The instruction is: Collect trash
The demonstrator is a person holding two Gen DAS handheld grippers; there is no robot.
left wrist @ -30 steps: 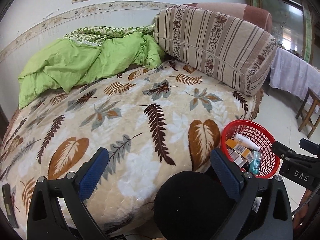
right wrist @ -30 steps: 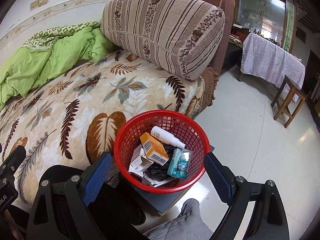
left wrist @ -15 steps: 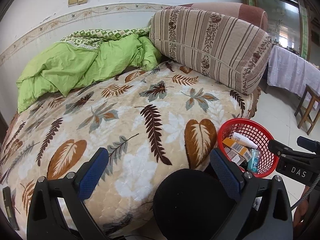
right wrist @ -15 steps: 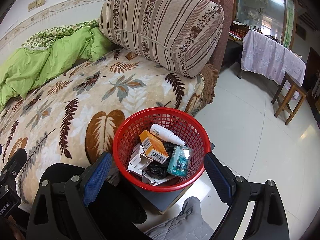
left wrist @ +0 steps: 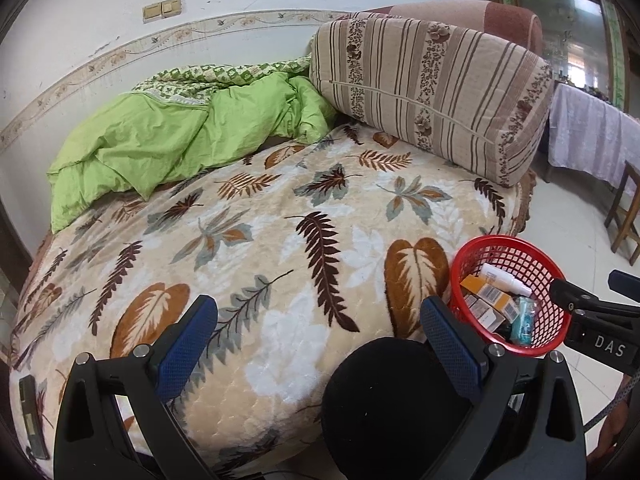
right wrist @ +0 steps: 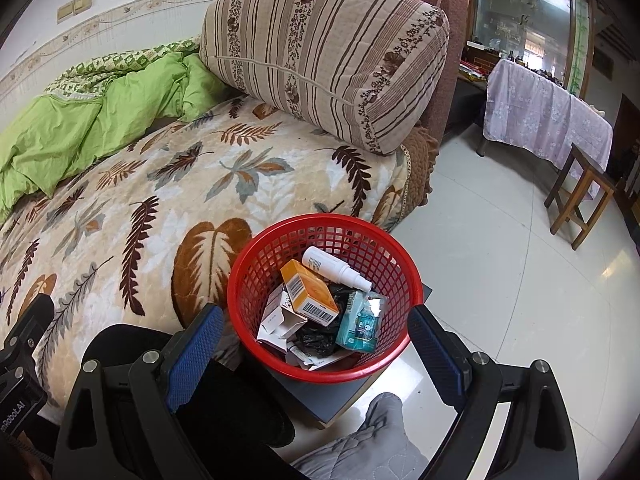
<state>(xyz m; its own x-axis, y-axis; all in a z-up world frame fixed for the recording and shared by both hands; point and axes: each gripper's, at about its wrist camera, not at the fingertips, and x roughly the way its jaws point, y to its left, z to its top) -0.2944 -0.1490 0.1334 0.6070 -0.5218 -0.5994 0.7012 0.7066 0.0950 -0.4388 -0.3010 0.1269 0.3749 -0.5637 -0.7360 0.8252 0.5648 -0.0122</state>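
The red basket (right wrist: 325,304) sits at lower centre of the right wrist view, on a dark board beside the leaf-print bed (right wrist: 160,208). Inside lie an orange box (right wrist: 308,292), a white bottle (right wrist: 334,269), a teal packet (right wrist: 358,322), a black bag (right wrist: 316,338) and white cartons. The right gripper (right wrist: 316,344) and the left gripper (left wrist: 320,334) both gape wide, holding nothing.

Left gripper (left wrist: 320,330) jaws wide apart, empty, over leaf-patterned plush blanket (left wrist: 256,248). Round red plastic mesh basket (left wrist: 554,280) at right holds boxes, white bottle. Crumpled green quilt (left wrist: 172,144) beside striped bolster cushion (left wrist: 432,92).
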